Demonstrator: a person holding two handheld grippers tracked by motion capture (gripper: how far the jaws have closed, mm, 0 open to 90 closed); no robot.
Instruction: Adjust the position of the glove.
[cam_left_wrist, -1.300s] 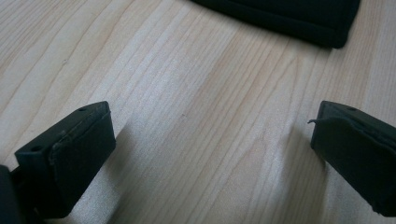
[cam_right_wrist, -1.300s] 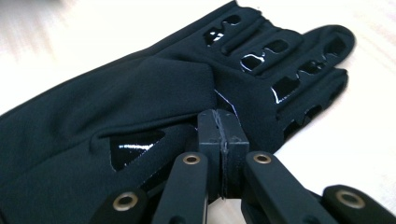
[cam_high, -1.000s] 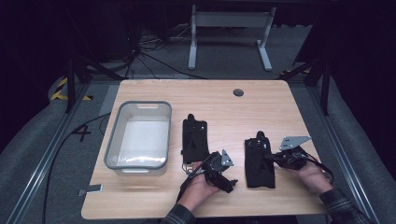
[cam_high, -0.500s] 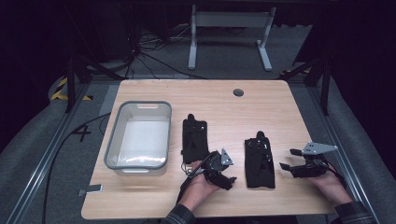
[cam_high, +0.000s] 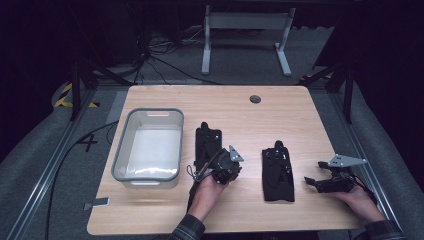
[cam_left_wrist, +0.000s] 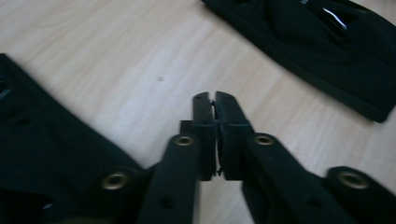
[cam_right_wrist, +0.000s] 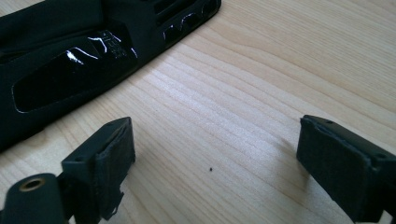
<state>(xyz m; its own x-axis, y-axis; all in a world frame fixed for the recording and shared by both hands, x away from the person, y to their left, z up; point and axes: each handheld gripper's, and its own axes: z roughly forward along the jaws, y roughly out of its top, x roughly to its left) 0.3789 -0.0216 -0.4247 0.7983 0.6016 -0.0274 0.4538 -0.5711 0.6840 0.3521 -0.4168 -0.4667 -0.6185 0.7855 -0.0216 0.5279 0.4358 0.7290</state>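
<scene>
High view: left claw (cam_high: 227, 167) closed empty; right claw (cam_high: 312, 182) open beside black pouch (cam_high: 277, 172).

Clear plastic bin (cam_high: 150, 150) at the left of a wooden table (cam_high: 300, 110), round grommet (cam_high: 255, 99) near its far edge.

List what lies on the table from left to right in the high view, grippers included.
Clear plastic bin → left black pouch → left gripper, overlapping that pouch's near end → right black pouch → right gripper.
</scene>
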